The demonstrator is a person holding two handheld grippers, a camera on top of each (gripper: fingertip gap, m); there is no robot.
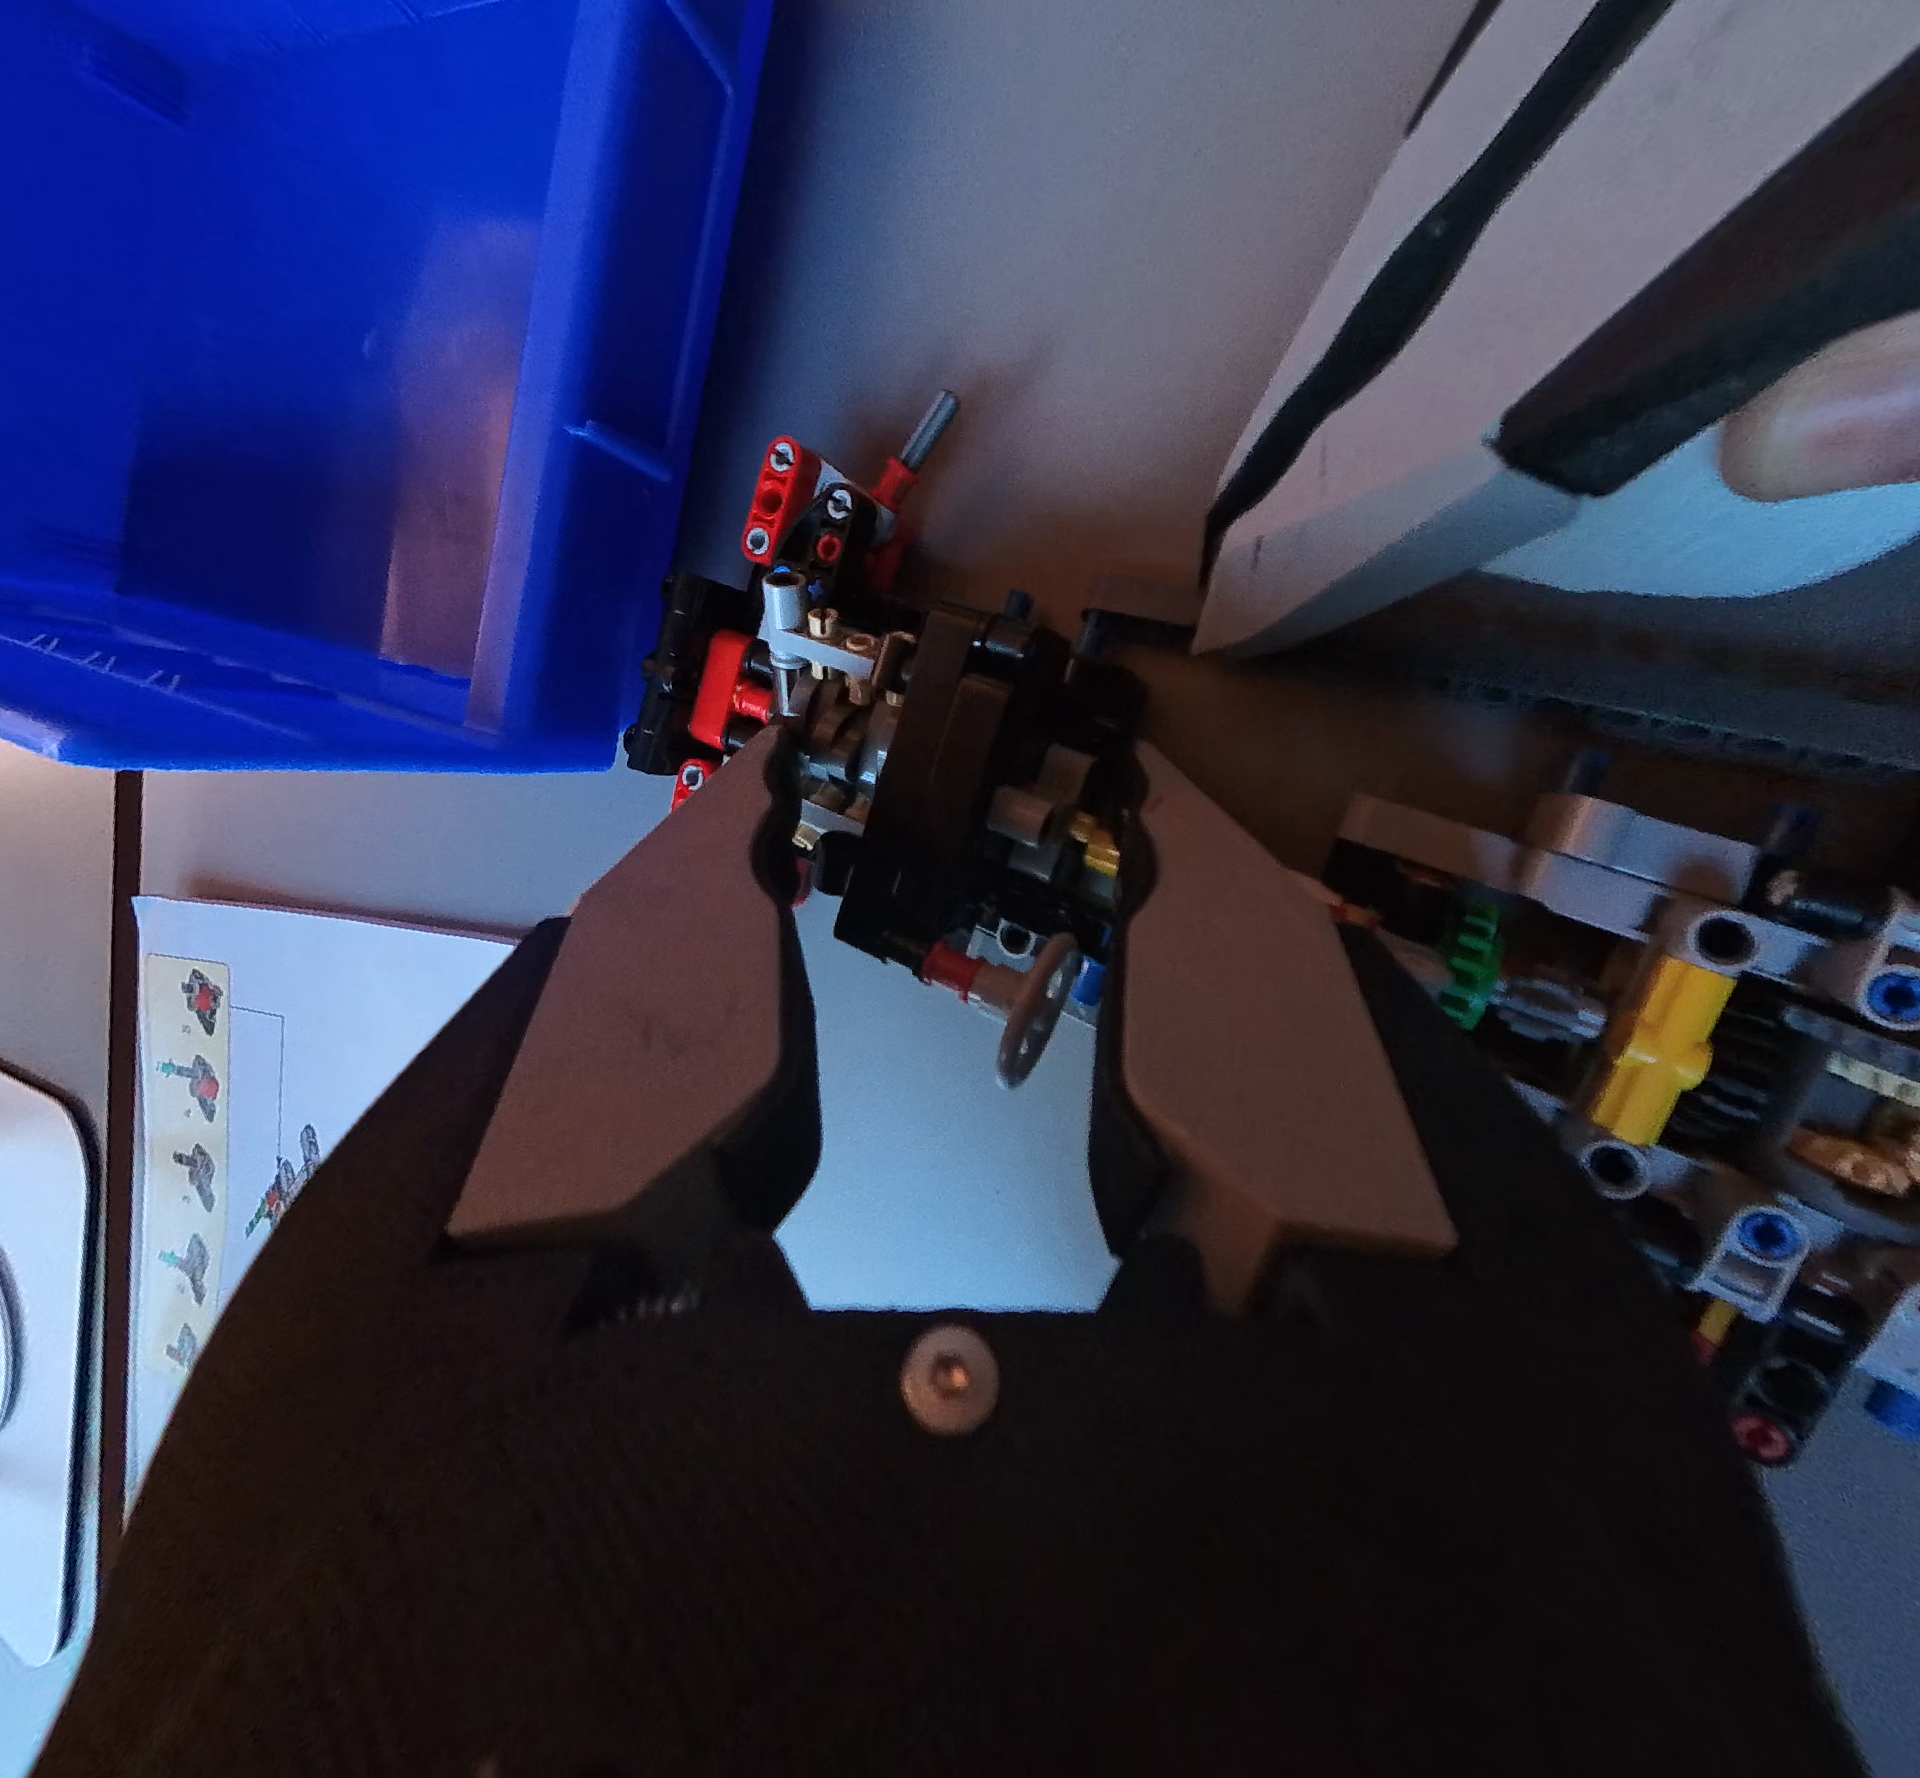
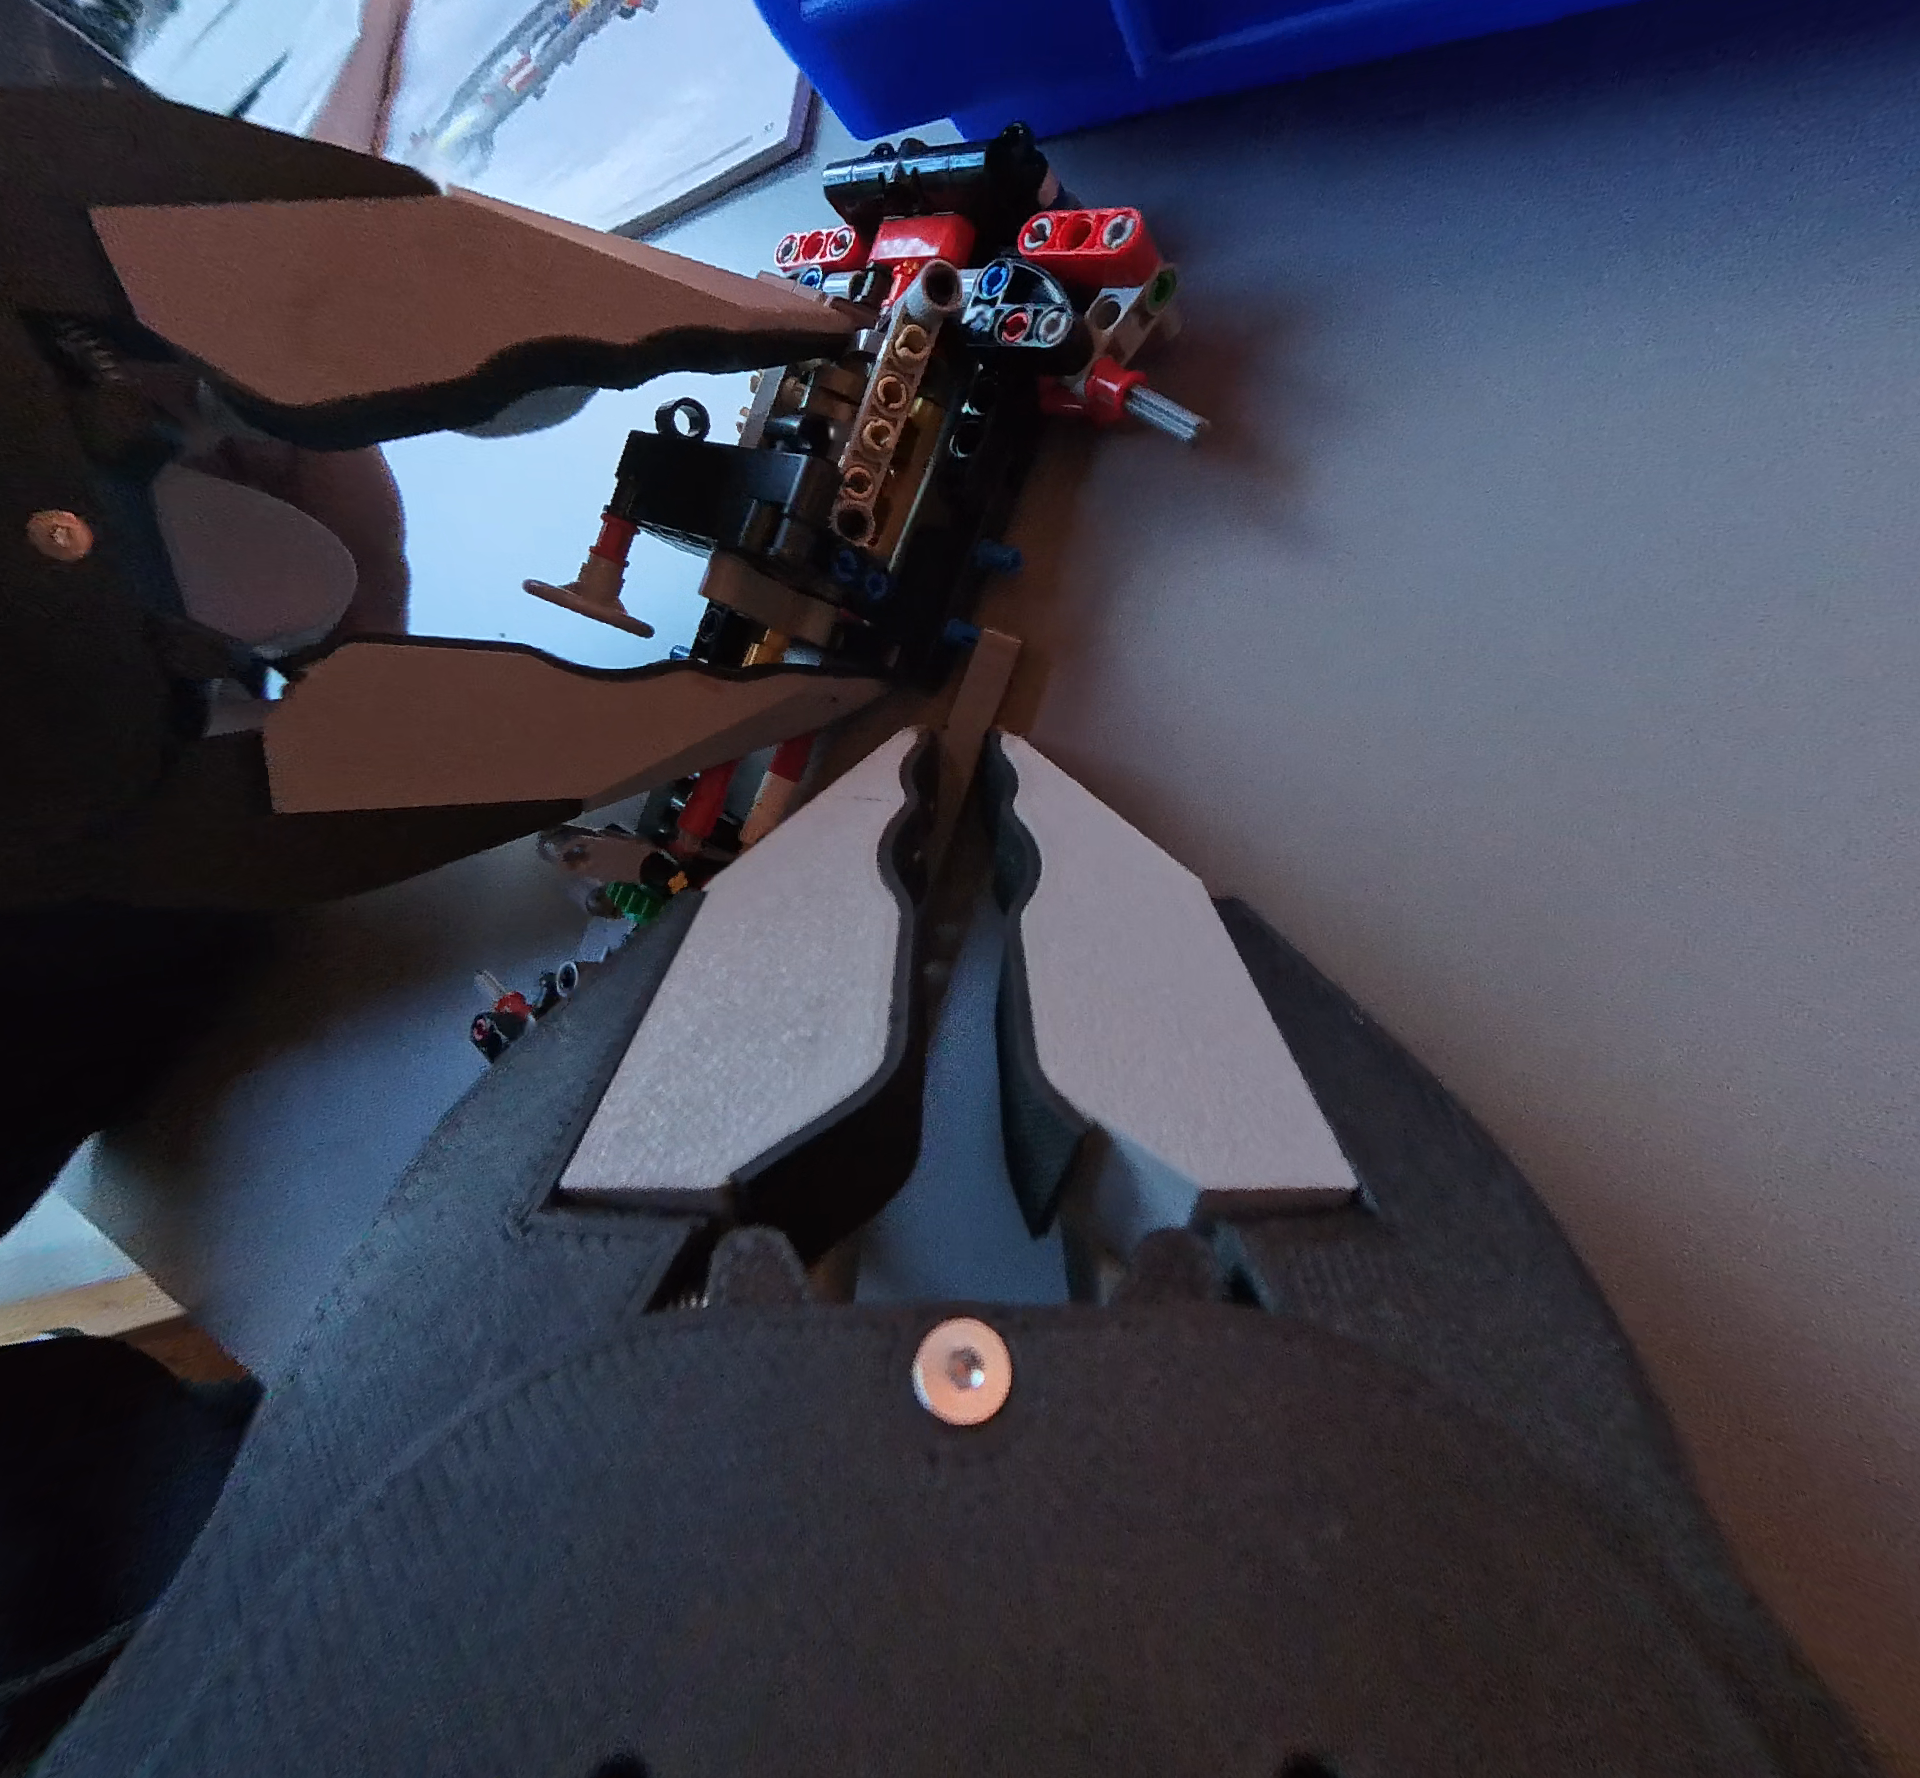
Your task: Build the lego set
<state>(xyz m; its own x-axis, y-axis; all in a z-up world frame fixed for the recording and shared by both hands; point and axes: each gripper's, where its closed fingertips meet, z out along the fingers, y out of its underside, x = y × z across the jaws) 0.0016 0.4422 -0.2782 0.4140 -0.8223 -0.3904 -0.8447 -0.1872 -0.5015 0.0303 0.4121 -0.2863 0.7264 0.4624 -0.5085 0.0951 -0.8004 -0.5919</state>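
**Two grippers on a brick-built model**

Left gripper (image 1: 951,783) clamps a toy-brick assembly (image 1: 935,752) on the grey table (image 2: 1507,585), both pads pressed to its sides. The model is mostly black, with red beams, tan pins, a yellow part and a round grey wheel, just beside a blue bin (image 1: 312,274). Right gripper (image 2: 961,772) pinches a thin grey beam (image 2: 987,689), apparently part of the model.
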